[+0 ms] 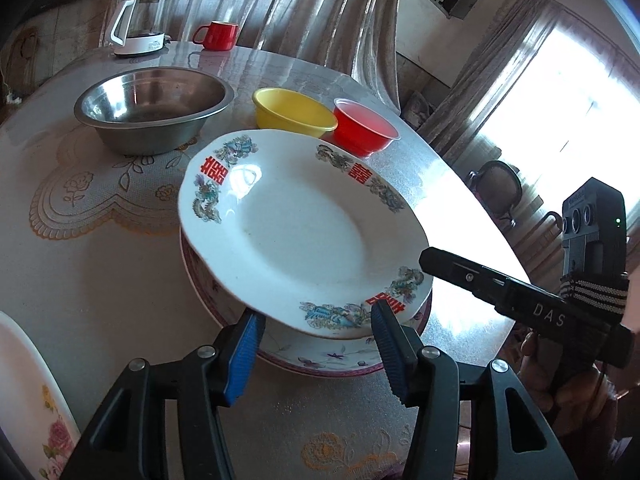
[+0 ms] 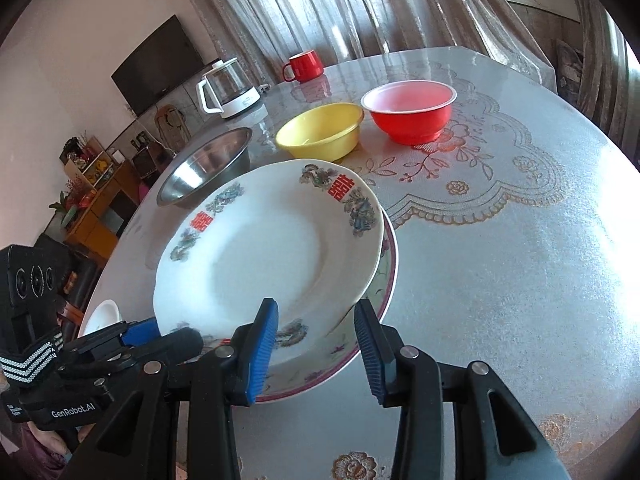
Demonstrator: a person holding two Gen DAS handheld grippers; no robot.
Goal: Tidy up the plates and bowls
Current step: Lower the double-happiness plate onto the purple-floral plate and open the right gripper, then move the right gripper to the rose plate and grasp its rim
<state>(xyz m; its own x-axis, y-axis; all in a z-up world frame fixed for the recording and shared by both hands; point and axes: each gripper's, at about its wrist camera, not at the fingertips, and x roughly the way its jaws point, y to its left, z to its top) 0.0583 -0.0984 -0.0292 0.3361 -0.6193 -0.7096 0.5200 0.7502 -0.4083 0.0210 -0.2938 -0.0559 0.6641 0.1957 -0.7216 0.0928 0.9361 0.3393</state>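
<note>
A white plate with red characters and dragon patterns [image 1: 296,232] lies tilted on top of a pink-rimmed floral plate [image 1: 320,354]; both also show in the right wrist view, the white plate [image 2: 260,256] over the pink-rimmed plate [image 2: 360,320]. My left gripper [image 1: 316,344] is open, its blue pads either side of the white plate's near rim. My right gripper [image 2: 316,352] is open at the near edge of the stack; it shows from the side in the left wrist view [image 1: 480,280]. Behind stand a steel bowl [image 1: 154,108], a yellow bowl [image 1: 294,112] and a red bowl [image 1: 364,130].
A glass kettle [image 1: 140,22] and a red mug [image 1: 218,35] stand at the table's far edge. Another white floral plate [image 1: 36,412] lies at the near left. The table edge [image 1: 472,184] runs along the right, with chairs beyond.
</note>
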